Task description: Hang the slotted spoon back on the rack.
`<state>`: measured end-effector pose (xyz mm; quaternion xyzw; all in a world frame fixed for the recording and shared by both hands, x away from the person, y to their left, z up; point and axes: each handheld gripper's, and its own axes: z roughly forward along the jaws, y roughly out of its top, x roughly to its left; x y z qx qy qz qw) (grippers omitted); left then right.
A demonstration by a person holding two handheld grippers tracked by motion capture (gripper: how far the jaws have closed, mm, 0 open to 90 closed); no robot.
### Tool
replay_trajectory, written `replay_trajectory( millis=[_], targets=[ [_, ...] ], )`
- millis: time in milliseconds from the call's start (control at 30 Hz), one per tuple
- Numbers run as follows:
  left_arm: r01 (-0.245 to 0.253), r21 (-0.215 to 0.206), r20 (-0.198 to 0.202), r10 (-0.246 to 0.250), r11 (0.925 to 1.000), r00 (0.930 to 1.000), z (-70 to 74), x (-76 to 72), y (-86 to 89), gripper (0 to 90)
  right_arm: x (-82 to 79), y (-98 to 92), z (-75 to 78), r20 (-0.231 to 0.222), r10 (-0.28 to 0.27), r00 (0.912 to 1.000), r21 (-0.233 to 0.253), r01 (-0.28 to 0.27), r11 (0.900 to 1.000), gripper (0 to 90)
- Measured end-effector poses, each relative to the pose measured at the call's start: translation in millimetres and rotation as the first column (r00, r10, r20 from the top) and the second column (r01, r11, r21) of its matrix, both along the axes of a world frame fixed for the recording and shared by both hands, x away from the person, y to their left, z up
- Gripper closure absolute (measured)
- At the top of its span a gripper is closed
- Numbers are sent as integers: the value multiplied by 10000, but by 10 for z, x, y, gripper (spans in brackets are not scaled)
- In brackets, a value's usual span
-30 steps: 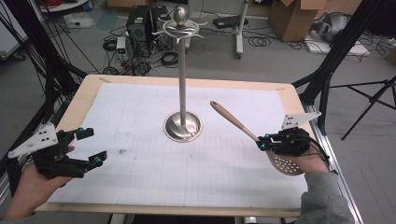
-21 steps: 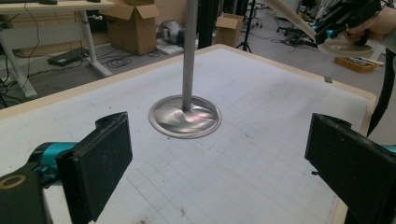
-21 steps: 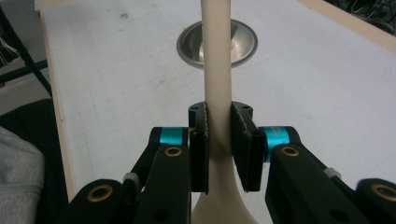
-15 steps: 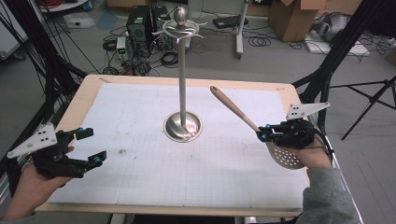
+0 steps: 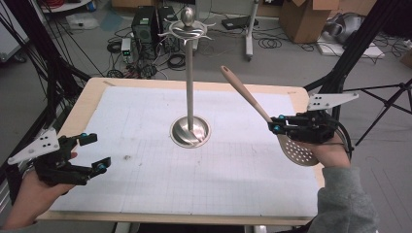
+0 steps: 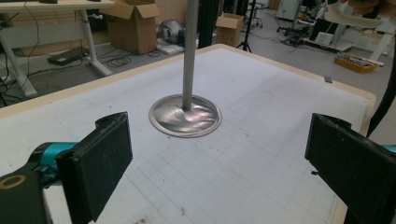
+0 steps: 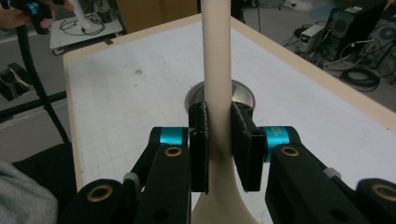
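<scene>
Bench (image 5: 145,194) with a white grid mat, wood edge showing. Metal utensil stand (image 5: 189,97) upright at mat centre, round base flat on the mat, hooks at the top. I've got the slotted spoon (image 5: 265,114) lifted off the bench at the right side, tilted, handle pointing up and toward the stand top, perforated bowl low by my right hand (image 5: 335,153). Right gripper (image 5: 278,127) has its fingers clenched on the spoon's neck just above the bowl; the right gripper view shows the handle (image 7: 217,70) squeezed between both pads. Left gripper (image 5: 94,153) hovers over the near-left corner, fingers spread wide, nothing between them, well apart from the stand
</scene>
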<state>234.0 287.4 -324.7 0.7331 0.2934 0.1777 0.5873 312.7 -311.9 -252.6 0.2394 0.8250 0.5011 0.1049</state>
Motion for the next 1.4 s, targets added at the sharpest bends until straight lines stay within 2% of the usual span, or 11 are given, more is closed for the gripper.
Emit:
replay_trajectory(
  millis=[367, 600, 1067, 1400],
  targets=[
    [-1, -24, 17, 1, 10000, 10000, 2, -1, 2, 77, 3, 47, 186, 288, -243, 9993, 237, 236, 9994, 782],
    [7, 5, 8, -7, 10000, 10000, 2, -3, -3, 77, 16, 120, 326, 382, -586, 9976, 356, 572, 9977, 782],
    [-50, -72, 40, 50, 10000, 10000, 14, -14, 22, 77, 51, 242, 443, 580, -611, 9964, 357, 591, 9976, 782],
    [-50, -65, 44, 51, 10000, 10000, 10, -12, 28, 77, 94, 291, 453, 438, -611, 9972, 459, 591, 9972, 782]
  ],
)
